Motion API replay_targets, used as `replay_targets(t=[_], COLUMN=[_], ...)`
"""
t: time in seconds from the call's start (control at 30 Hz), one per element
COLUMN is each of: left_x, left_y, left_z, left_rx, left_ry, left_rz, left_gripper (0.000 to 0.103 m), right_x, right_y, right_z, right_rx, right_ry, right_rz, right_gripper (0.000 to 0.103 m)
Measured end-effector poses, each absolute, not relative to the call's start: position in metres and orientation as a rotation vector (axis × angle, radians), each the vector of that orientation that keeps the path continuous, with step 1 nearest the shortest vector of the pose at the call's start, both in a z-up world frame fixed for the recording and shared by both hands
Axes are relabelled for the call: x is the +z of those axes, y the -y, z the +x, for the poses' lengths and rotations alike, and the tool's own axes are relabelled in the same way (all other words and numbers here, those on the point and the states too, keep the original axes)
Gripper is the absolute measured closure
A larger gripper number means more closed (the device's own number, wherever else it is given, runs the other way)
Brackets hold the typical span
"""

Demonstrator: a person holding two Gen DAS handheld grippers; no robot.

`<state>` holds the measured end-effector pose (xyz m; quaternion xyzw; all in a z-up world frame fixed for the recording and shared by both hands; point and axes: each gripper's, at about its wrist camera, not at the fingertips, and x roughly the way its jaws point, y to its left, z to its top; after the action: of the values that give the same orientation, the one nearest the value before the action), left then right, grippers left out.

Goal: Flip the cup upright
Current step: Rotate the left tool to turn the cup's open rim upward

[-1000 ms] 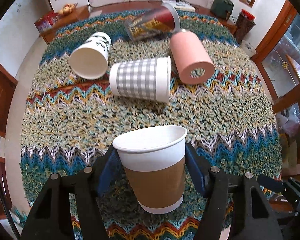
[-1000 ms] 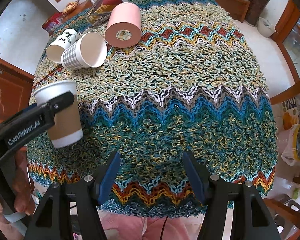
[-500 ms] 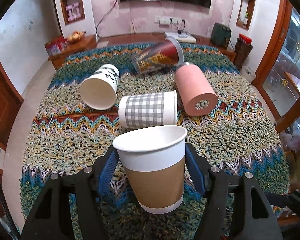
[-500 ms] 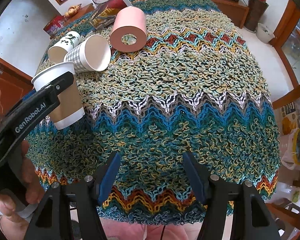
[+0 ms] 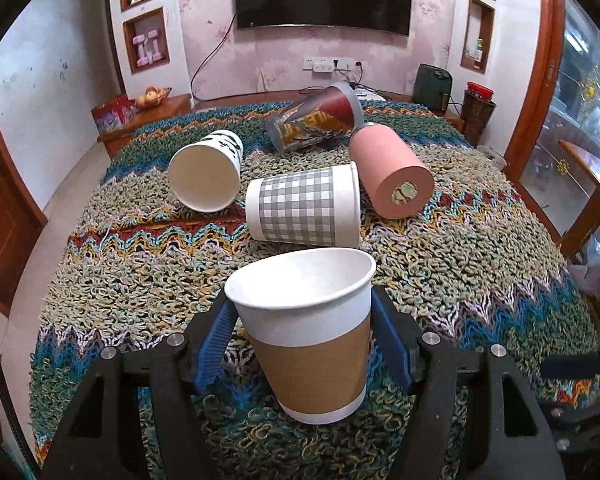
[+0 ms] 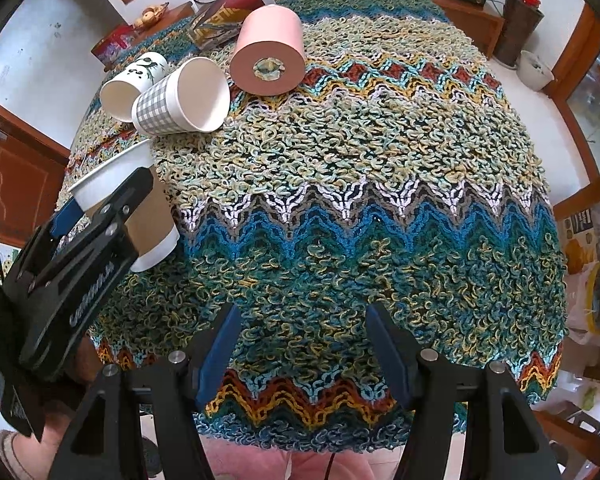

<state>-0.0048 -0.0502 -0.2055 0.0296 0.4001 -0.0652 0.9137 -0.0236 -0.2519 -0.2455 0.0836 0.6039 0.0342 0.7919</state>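
Note:
A white paper cup with a brown sleeve stands upright, mouth up, between the blue pads of my left gripper, which is shut on it. In the right wrist view the same cup sits at the left over the woven cloth, with the left gripper's black body in front of it; whether its base touches the cloth I cannot tell. My right gripper is open and empty above the cloth's near edge.
Several cups lie on their sides farther back: a grey checked cup, a white patterned cup, a pink cup and a printed tumbler. A wooden chair stands at the right.
My left gripper has carried the brown-sleeved cup forward toward the lying cups and tilted its view up toward the wall. The right gripper has stayed open and nearly still.

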Motion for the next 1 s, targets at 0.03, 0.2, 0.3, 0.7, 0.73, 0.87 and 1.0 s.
replay_targets(t=[0.03, 0.2, 0.3, 0.7, 0.73, 0.87, 1.0], left_x=[-0.205, -0.203, -0.203, -0.205, -0.206, -0.208, -0.208], left_y=[0.051, 0.051, 0.048, 0.052, 0.052, 0.052, 0.053], left_z=[-0.007, -0.018, -0.024, -0.043, -0.044, -0.045, -0.045], left_rx=[-0.137, -0.149, -0.154, -0.179, -0.181, -0.187, -0.176], left_ry=[-0.820, -0.813, -0.818, -0.840, -0.845, -0.869, -0.871], left_rz=[0.067, 0.077, 0.066, 0.093, 0.090, 0.077, 0.081], left_gripper=[0.033, 0.033, 0.033, 0.032, 0.032, 0.031, 0.024], right_x=[-0.247, -0.252, -0.254, -0.254, -0.254, -0.254, -0.252], right_y=[0.252, 0.248, 0.247, 0.246, 0.245, 0.245, 0.245], right_z=[-0.023, -0.024, -0.024, -0.019, -0.019, -0.019, -0.019], right_rx=[0.073, 0.069, 0.063, 0.071, 0.072, 0.075, 0.078], right_ry=[-1.302, -1.311, -1.313, -1.314, -1.313, -1.314, -1.308], right_rz=[0.178, 0.154, 0.132, 0.119, 0.117, 0.110, 0.103], right_gripper=[0.037, 0.037, 0.037, 0.037, 0.037, 0.037, 0.037])
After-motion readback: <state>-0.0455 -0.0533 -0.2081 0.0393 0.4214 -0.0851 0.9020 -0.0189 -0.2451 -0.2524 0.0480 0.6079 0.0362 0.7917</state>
